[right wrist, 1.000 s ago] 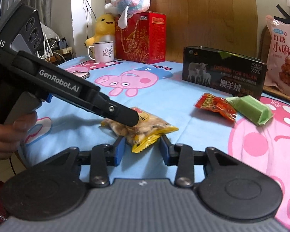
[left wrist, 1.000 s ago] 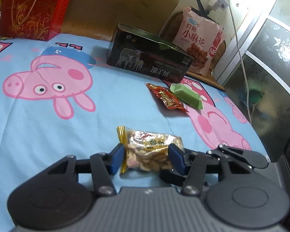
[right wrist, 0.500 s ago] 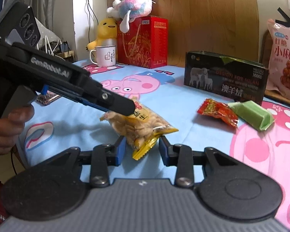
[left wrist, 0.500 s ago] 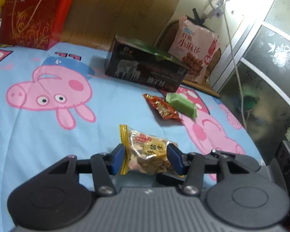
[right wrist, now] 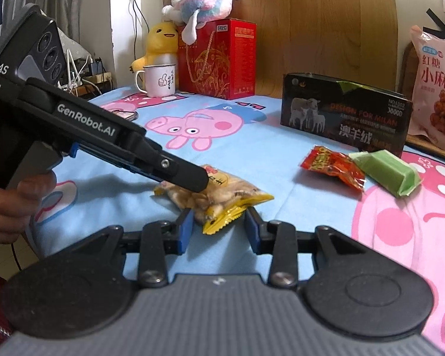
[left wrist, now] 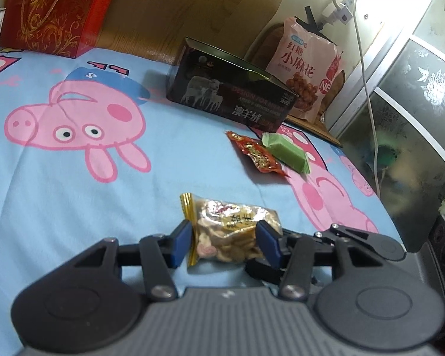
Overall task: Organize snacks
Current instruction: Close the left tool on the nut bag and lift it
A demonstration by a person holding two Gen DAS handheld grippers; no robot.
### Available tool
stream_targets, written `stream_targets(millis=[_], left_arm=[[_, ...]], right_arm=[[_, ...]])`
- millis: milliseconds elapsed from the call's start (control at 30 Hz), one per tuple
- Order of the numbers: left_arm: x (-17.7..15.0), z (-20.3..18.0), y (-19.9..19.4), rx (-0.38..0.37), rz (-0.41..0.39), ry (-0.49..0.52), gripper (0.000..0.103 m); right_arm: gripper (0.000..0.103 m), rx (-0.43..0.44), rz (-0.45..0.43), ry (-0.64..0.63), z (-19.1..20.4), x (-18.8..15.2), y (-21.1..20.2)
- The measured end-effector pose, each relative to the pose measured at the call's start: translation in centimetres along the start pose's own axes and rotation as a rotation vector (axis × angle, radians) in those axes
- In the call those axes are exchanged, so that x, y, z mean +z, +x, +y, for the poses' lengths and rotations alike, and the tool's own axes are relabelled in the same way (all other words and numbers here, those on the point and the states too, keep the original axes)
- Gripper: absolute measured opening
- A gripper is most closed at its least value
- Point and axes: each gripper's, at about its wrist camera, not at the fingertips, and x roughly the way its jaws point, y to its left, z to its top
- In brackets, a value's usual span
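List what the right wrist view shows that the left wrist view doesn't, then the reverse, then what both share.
Right wrist only: a yellow duck plush, a pastel plush and a person's hand. Left wrist only: a white cable and a patterned glass cabinet. Both: the peanut packet, red snack packet, green packet, black box and pink snack bag.

Bare cloth (left wrist: 74,195) leftward; red packet (left wrist: 256,155), dark box (left wrist: 231,95) seemingly block ahead.

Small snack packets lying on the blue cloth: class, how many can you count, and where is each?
3. The peanut packet sits nearest, between both claws; the red packet and green packet lie side by side before the black box. Others may be hidden.
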Motion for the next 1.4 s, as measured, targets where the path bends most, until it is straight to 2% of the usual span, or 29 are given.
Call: stream_targets(millis=[267,400,567,767,900,1100,1400], left_arm=[[0.0,0.4,-0.1,-0.02,-0.003,-0.013,0.048],[-0.1,0.4,-0.2,-0.018,-0.006,-0.016,0.046],[-0.1,0.2,-0.5,-0.017,-0.01,-0.013,0.04],[0.1,0.2,-1.0,-0.022,-0.025,-0.017,0.04],[-0.4,0.6,-0.5,-0.016,-0.015,-0.027,0.04],[0.0,0.3,-0.9,-0.017,-0.026,-0.014,0.04],[3.0,-1.0,-0.4,-0.001,-0.044,0.029,0.04]], right_arm=[[0.045,-0.009,0.001,-0.014,0.2,0.0,0.1],[0.033,0.004,-0.003,-0.024,0.5,0.0,0.1],[0.028,-0.015,-0.026,-0.039,0.8,0.3,0.0],[0.027,-0.018,-0.043,-0.039,0.8,0.6,-0.2],[0.027,-0.016,-0.012,-0.029,0.7,0.3,0.5],[0.027,-0.014,-0.034,-0.033,0.8,0.6,0.1],[0.027,-0.035,-0.097,-0.046,-0.3,2.6,0.1]])
